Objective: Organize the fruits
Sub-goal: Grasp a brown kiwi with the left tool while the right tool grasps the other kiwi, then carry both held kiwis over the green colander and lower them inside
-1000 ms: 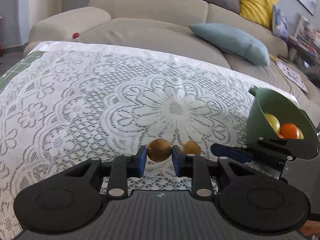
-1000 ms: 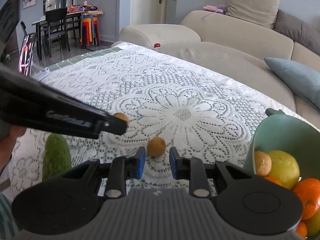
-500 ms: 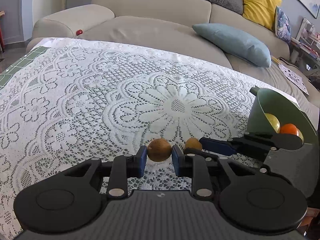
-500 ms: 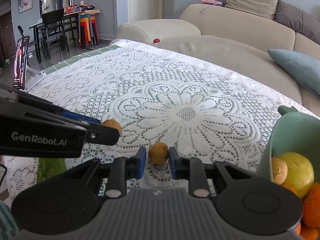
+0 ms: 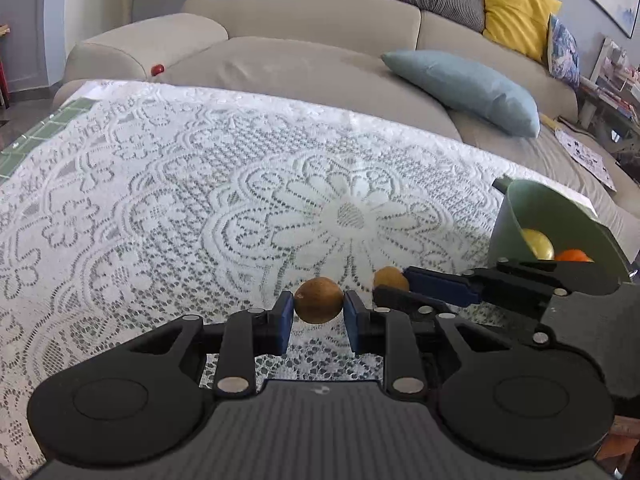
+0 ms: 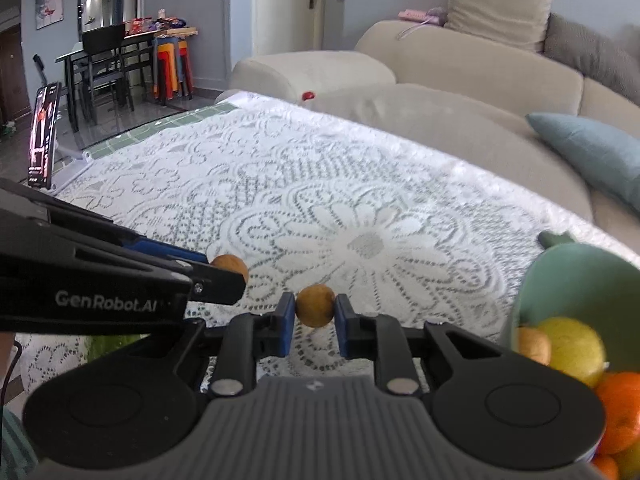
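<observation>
You have each small round brown fruit pinched just above the white lace tablecloth [image 5: 200, 184], one in the left gripper [image 5: 319, 307] and one in the right gripper [image 6: 315, 311], apparently ready to carry into the green bowl [image 6: 580, 280] nearby.

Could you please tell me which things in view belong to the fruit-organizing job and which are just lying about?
Part of the job:
- small brown fruit held in the left gripper
- second small brown fruit held in the right gripper
- green bowl holding a yellow fruit and oranges

Just lying about:
- blue cushion
- yellow cushion
- phone on a stand
</observation>
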### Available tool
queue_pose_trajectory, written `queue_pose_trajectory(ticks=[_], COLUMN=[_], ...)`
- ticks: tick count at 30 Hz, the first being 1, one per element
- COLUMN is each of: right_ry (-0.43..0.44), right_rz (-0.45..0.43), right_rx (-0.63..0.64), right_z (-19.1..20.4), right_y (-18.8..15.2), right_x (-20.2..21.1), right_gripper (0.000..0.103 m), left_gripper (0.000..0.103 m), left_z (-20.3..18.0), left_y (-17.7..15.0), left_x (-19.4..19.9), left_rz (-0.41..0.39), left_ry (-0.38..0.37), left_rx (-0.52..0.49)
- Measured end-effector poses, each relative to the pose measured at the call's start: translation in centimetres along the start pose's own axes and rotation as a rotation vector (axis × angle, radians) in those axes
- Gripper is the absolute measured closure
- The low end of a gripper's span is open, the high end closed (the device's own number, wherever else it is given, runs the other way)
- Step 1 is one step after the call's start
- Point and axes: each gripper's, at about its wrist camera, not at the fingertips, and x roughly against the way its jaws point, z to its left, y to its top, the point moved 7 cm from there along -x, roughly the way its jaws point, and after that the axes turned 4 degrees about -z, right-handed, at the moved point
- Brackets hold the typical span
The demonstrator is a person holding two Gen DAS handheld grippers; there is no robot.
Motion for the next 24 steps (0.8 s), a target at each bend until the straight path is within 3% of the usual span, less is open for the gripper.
queue_pose_trajectory(ticks=[12,24], right_ry=[-0.080,-0.204], right_rz=[-0.132,-0.209], right_rx=[-0.040,-0.091], right_z=[-2.3,-6.8], right_y=[2.0,2.2], right_x=[6.0,10.3], right_gripper=[0.086,0.086], left_gripper=[0.073,0.073], left_z=[-1.5,-5.5], left_y=[1.8,2.8], left_x=[2.7,3.1], left_rz=[-0.090,-0.123], left_ry=[0.015,-0.051], left_rx=[-0.017,-0.015])
